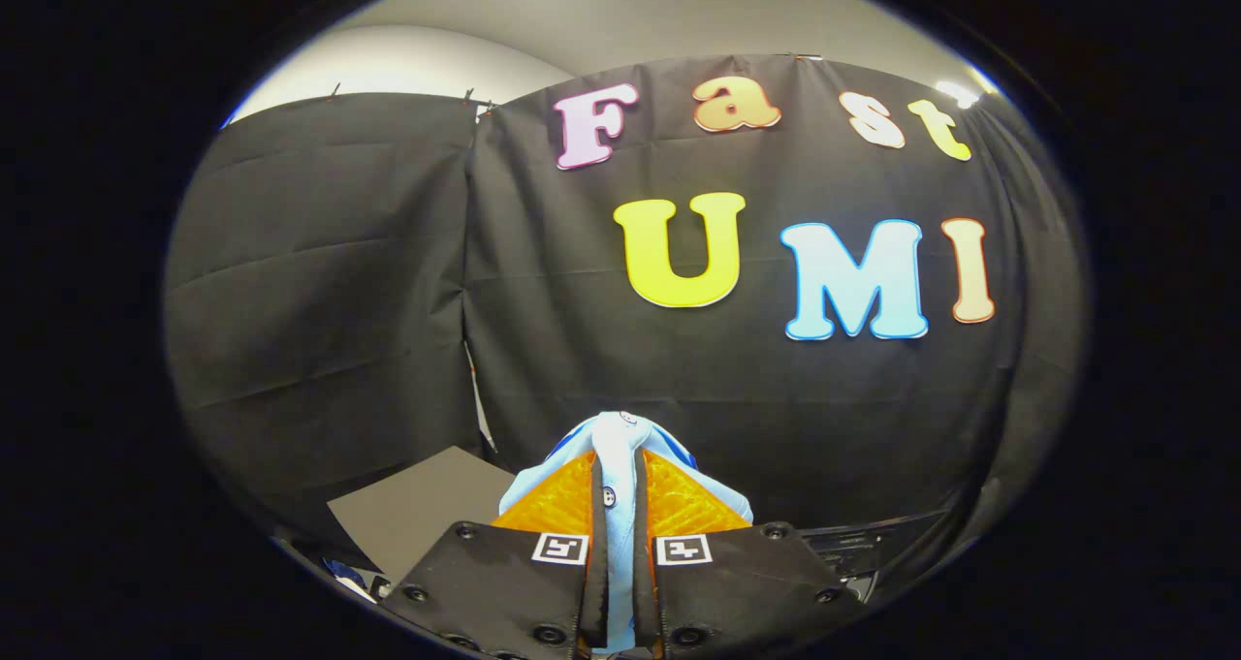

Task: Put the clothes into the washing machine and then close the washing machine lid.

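A light blue garment [617, 447] with small buttons is pinched between my two fingers, and my gripper [618, 490] is shut on it. The cloth bunches up past the fingertips and spills to both sides of them. I hold it up in the air, facing the booth's black wall. Low to the right of the fingers, a dark edge of the washing machine [863, 544] shows, with what looks like a control panel. Its lid and drum are hidden.
A flat grey board [417, 515] lies low to the left of the fingers. Black cloth walls [330, 282] stand ahead and to the left, with a pale wall and ceiling above them.
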`<action>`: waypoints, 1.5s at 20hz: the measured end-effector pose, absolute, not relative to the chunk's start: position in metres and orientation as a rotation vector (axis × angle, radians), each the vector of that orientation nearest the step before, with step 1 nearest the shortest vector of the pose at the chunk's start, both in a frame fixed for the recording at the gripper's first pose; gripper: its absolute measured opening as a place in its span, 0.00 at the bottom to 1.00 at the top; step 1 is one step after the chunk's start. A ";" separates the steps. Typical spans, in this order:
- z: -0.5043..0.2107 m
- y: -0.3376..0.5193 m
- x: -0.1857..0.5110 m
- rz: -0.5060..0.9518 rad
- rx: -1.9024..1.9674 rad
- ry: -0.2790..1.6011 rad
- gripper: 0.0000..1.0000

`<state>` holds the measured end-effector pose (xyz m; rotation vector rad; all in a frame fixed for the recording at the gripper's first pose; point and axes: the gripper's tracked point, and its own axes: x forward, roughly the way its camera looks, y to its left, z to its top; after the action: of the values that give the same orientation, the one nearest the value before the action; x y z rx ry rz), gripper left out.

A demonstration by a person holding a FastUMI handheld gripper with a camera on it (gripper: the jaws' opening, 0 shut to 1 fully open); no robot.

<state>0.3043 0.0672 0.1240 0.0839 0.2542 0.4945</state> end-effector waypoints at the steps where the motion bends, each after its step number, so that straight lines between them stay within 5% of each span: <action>1: 0.119 0.057 0.306 0.477 0.085 0.258 0.12; 30: 0.031 -0.056 0.279 0.295 0.050 0.284 0.12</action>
<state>0.2788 -0.0563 0.0308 0.0502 0.2839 0.2949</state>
